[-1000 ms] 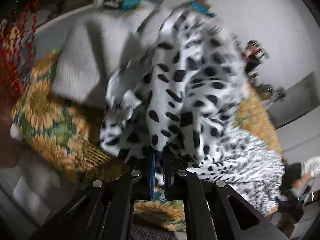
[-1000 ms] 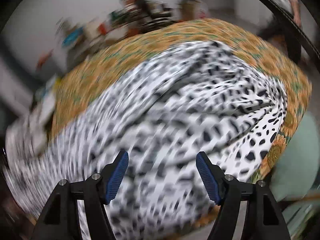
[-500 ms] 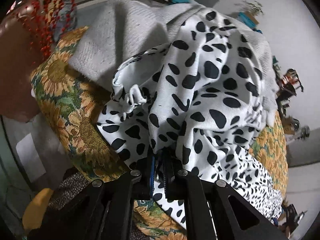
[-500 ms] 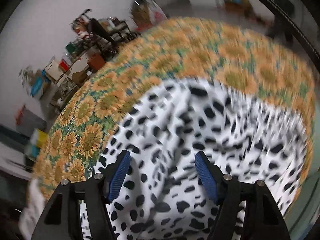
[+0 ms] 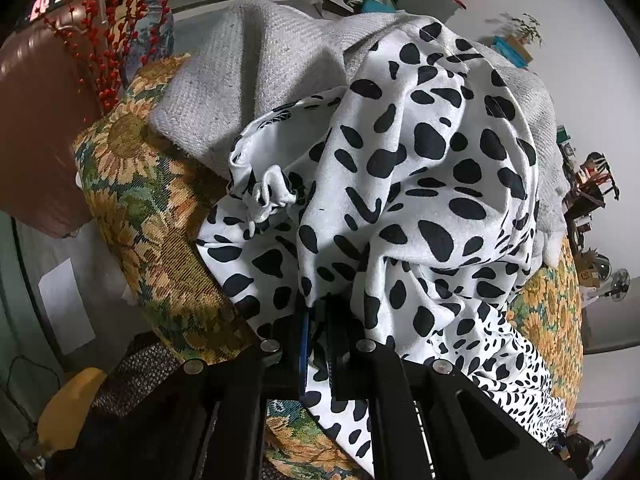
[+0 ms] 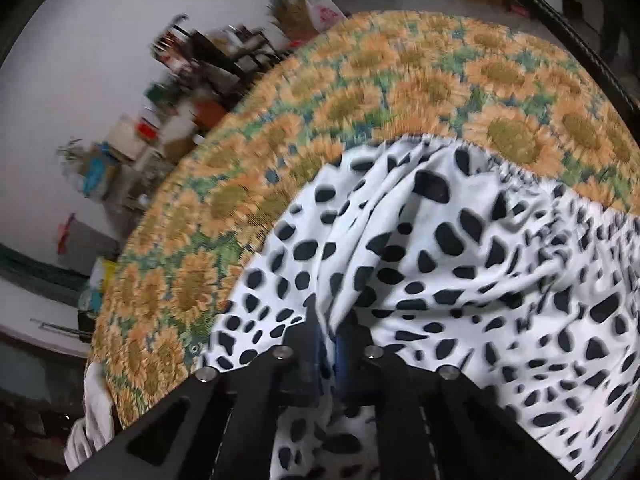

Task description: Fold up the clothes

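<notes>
A white garment with black spots [image 5: 420, 184] lies bunched on a table under a sunflower-print cloth [image 5: 136, 200]. In the left wrist view my left gripper [image 5: 318, 320] is shut on a fold of this spotted garment, which rises in a heap in front of it. In the right wrist view the same spotted garment [image 6: 460, 260] spreads out with its gathered waistband at the far edge. My right gripper [image 6: 328, 336] is shut on a ridge of the cloth pinched between its blue pads.
A grey knitted garment [image 5: 248, 68] lies behind the spotted one. A brown suitcase [image 5: 36, 128] and red berry branches [image 5: 116, 40] stand at the left. Bare sunflower cloth [image 6: 360, 100] stretches beyond the waistband. Cluttered shelves [image 6: 200, 64] line the far wall.
My right gripper's jaws have come together on the spotted cloth after travelling across it toward the waistband. My left gripper kept its grip while rolling and shifting slightly.
</notes>
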